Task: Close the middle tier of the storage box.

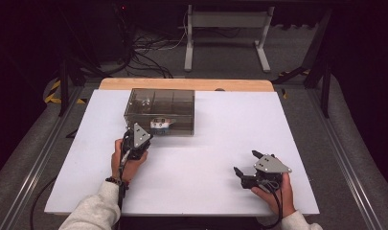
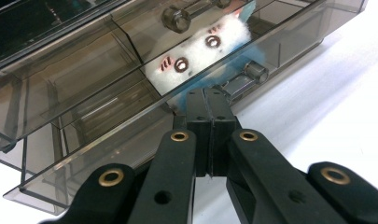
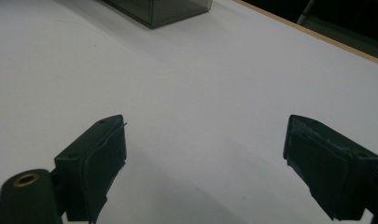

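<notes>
Left gripper (image 2: 206,100), jaws pressed together, at the drawer handle (image 2: 245,77) of the smoky drawer box (image 1: 161,111) directly ahead; white plush toy (image 2: 203,53) inside. Right gripper (image 3: 205,154) spread, well apart.

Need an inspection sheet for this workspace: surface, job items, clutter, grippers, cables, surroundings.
Surface: white table top, wooden strip along its far edge.
Job's things: smoky transparent drawer box at far left of centre; white and blue plush toy inside a front drawer; drawer knob just ahead of the jaws.
Clutter: nothing seen.
Grippers: left gripper jaws together at the drawer front, whether they pinch anything cannot be told; right gripper open, low over bare table.
Cables: one trails from each gripper toward the person; a tangle on the floor beyond.
Surroundings: grey floor, white stand legs, dark background.
</notes>
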The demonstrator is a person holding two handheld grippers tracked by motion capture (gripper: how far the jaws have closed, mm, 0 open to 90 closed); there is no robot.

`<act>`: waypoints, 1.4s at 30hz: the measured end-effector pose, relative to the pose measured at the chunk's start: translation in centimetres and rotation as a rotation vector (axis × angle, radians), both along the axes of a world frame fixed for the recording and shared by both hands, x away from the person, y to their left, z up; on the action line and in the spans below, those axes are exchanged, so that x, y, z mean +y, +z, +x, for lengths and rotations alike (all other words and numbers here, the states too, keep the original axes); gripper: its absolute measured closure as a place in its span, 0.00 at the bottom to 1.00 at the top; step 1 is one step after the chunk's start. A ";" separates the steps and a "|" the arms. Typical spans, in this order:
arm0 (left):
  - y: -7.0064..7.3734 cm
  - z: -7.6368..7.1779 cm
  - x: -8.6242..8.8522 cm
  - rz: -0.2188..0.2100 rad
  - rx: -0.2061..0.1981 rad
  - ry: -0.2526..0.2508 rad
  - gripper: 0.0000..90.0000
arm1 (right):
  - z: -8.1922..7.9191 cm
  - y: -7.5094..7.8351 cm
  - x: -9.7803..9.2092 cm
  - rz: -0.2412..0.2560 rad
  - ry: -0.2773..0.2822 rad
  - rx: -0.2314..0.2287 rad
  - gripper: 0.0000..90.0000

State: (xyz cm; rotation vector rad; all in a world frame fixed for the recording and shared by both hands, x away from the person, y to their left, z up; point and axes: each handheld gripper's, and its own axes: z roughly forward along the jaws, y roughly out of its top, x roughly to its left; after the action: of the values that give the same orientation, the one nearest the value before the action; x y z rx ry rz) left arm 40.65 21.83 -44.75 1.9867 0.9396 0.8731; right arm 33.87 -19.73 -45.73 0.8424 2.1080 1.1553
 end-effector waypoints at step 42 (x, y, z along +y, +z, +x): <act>0.6 1.8 0.0 0.012 0.007 0.014 1.00 | 0.0 -0.2 0.1 -0.004 -0.001 0.009 0.15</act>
State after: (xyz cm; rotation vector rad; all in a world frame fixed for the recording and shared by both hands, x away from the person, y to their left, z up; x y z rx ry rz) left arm 42.50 21.83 -44.19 1.9966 0.9557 0.8825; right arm 33.91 -19.62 -45.89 0.8480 2.1158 1.1488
